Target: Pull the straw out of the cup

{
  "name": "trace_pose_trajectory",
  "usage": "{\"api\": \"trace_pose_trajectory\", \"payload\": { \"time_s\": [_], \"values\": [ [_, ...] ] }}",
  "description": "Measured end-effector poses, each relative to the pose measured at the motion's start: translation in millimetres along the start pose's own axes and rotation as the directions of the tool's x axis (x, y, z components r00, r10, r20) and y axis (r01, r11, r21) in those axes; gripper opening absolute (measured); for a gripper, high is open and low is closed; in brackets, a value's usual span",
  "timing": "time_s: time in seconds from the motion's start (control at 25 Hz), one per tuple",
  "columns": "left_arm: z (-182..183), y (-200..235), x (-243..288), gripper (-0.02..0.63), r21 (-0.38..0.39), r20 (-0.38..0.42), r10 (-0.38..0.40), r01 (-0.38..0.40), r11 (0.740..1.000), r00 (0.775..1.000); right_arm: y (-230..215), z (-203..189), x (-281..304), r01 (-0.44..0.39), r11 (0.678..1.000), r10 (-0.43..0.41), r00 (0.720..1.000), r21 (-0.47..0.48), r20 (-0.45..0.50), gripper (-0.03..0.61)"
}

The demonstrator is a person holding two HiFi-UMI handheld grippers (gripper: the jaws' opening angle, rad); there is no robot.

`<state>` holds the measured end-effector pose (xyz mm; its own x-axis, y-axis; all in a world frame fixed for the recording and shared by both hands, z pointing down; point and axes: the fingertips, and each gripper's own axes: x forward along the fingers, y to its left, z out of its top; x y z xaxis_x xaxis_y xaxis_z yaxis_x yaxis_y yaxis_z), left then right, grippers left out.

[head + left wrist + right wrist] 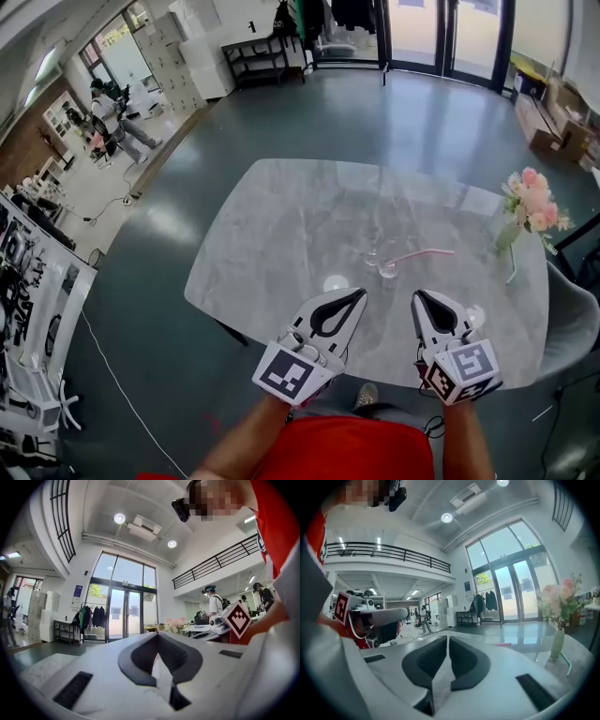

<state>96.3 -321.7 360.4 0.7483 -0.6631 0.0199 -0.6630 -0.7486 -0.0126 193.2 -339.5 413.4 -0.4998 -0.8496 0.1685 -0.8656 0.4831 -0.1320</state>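
One grey table point(281, 234) carries everything; task looks mostly done.
- Left gripper point(360, 294): over near table edge, jaw tips meeting, nothing held.
- Right gripper point(419, 296): alongside, jaws narrow slit apart, nothing between.
- Both well short of task things.
- Flower vase point(511, 234): far right of table, not involved.
- Clear cup point(373, 251): mid-table, hard to make out.
- Pink straw point(422, 254): appears flat on table just right of cup, so judged already out; whether near end touches cup, cannot tell.
- Left to do: probably nothing beyond retreat.
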Motion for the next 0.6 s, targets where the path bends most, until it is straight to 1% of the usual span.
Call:
{"api": "trace_pose_trajectory", "payload": {
  "time_s": [0.12,0.32,0.52,0.6],
  "values": [
    [-1,4,9,0.012,-0.002,-0.007,0.015,-0.015,1.0,1.0,-15,-7,11,0.018,1.0,-0.018,0.999,0.015,-0.027,0.04],
    [-5,11,18,0.012,-0.015,-0.02,0.02,-0.02,1.0,1.0,-35,-22,25,0.044,0.998,-0.041,0.997,0.044,-0.069,0.041],
    [-13,25,28,0.012,-0.016,-0.029,0.009,-0.009,1.0,1.0,-55,-36,43,0.095,0.993,-0.088,0.991,0.066,-0.103,0.044],
    [-17,30,32,0.012,-0.021,-0.035,0.004,-0.005,1.0,0.999,-60,-42,50,0.111,0.99,-0.101,0.987,0.083,-0.123,0.059]
  ]
}}
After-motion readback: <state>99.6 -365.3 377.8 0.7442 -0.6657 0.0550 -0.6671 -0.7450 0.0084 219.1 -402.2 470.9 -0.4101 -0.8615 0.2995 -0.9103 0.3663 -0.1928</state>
